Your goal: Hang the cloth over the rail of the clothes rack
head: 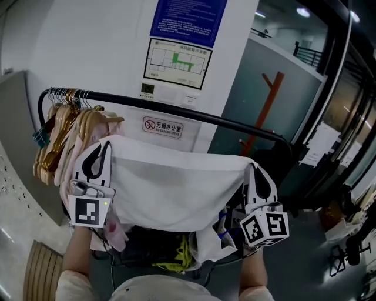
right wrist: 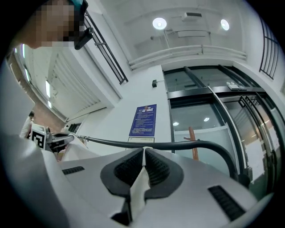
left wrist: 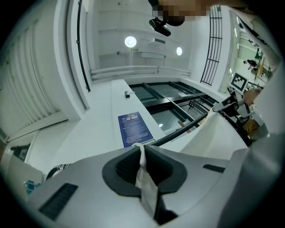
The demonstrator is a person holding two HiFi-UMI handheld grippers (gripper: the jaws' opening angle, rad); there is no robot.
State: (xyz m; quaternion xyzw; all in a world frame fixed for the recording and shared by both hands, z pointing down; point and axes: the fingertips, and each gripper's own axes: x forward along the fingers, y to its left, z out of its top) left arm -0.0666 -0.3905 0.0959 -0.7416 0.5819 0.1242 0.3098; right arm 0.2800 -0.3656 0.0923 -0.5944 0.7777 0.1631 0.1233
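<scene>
Head view: the white cloth (head: pixel 176 188) hangs stretched just below the black metal rail (head: pixel 194 114). Left gripper view: your left gripper (left wrist: pixel 142 147) is clamped on one corner. Right gripper view: your right gripper (right wrist: pixel 143 150) pinches the other; snagging the rail could pull it free.

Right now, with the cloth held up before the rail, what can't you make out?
Head view: the cloth hides the lower frame of the rack.
Left gripper view: the left gripper's body blocks the cloth below its jaws.
Right gripper view: the right gripper does likewise.
Blue notice: print too small.
</scene>
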